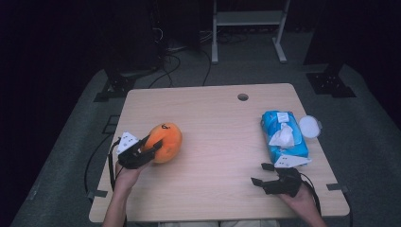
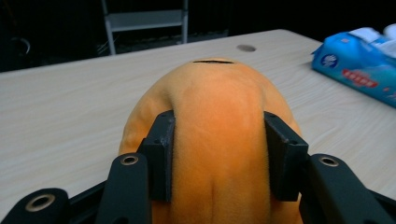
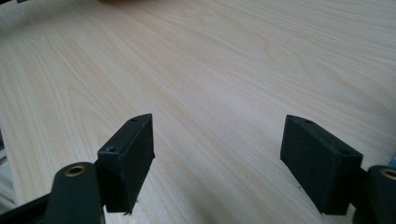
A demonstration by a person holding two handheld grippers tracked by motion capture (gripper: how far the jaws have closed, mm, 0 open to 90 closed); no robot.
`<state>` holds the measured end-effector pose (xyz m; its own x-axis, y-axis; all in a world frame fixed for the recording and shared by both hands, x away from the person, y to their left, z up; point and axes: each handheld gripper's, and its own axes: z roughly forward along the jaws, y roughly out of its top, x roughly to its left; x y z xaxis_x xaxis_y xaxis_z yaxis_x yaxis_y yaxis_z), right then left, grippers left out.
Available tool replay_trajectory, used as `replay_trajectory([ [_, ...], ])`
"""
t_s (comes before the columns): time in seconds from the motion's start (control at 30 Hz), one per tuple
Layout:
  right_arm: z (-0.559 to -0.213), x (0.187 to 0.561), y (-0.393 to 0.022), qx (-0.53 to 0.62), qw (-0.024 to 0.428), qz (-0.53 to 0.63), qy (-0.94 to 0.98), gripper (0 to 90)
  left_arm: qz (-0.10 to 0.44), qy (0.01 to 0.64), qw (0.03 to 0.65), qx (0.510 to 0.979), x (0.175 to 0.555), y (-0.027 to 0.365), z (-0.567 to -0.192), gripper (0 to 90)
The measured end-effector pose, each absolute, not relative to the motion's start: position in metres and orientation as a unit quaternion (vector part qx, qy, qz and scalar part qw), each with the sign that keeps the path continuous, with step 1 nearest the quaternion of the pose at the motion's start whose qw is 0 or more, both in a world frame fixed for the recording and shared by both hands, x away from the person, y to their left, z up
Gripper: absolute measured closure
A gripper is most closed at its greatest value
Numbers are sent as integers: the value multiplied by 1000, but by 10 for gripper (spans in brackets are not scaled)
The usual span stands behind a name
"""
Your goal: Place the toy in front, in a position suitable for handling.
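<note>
Left claw (image 2: 218,158) pinches the plush (image 1: 164,142) | right claw (image 1: 269,176) gapes over bare desk (image 1: 213,123) | soft fur could slip your grip if you lift fast

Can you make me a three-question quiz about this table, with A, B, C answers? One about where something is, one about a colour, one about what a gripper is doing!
1. Where is the blue wet-wipe pack?
A. the table's right side
B. the table's left side
C. the floor

2. What colour is the soft plush toy?
A. green
B. orange
C. purple

3. What is the left gripper doing?
A. resting open
B. squeezing the toy
C. holding the wipes

Answers: 1 A, the high view shows it near the right edge. 2 B, its fuzzy surface is orange. 3 B, its jaws press into the toy's sides, while the right gripper is open.
</note>
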<state>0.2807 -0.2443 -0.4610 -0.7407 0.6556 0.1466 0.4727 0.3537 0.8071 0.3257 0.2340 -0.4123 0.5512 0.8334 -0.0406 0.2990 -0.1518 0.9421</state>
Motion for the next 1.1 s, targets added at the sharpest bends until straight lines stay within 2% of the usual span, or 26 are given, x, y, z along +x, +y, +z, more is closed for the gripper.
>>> replay_trajectory([
  [0.4, -460, 281, -246, 348, 106, 452, 815, 247, 228, 337, 546, 732, 312, 190, -395, 521],
  [0.7, -459, 281, -249, 351, 109, 456, 810, 247, 194, 282, 545, 765, 301, 140, -402, 521],
  [1.1, -457, 281, -253, 356, 115, 460, 806, 247, 174, 258, 532, 788, 299, 110, -415, 520],
])
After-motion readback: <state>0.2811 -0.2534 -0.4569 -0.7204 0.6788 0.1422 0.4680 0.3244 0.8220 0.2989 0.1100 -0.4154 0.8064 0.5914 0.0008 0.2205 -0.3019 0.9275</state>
